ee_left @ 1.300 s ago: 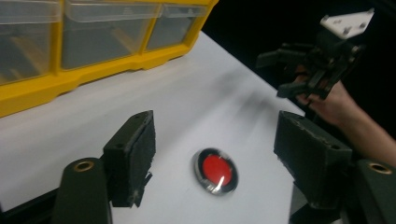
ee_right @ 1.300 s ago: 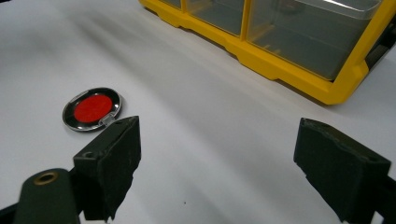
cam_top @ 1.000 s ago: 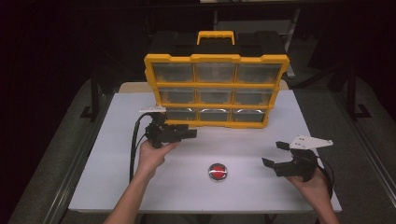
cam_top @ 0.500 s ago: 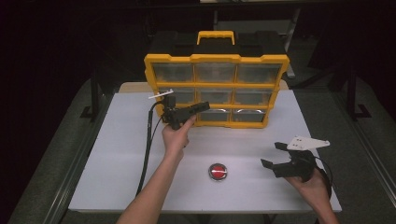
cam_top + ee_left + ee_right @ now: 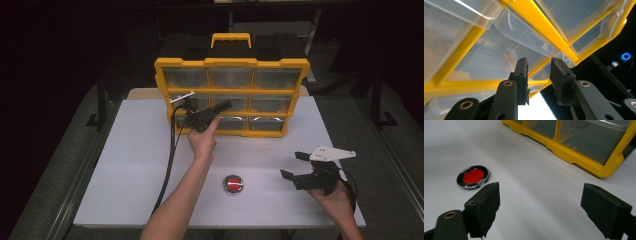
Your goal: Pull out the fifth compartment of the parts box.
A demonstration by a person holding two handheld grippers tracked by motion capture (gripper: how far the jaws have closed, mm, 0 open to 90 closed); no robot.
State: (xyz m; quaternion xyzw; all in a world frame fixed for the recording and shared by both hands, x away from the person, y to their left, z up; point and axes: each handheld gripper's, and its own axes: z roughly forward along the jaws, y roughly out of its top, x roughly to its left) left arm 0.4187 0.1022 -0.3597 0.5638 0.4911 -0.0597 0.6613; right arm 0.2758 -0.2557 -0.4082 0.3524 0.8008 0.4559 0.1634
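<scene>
The left gripper (image 5: 212,114) is raised against the front of the yellow plastic organiser case (image 5: 231,62) with clear drawers, which stands upright at the back of the white worktop (image 5: 130,165). Its jaws, just closing, stand a narrow gap apart in front of a clear middle-row drawer (image 5: 524,35); nothing is clamped between them. What the drawers hold cannot be made out, and no writing is readable. A round red button with a black rim (image 5: 233,183) lies near the worktop's front. The right gripper (image 5: 295,167) hovers at the right, jaws wide apart and empty.
</scene>
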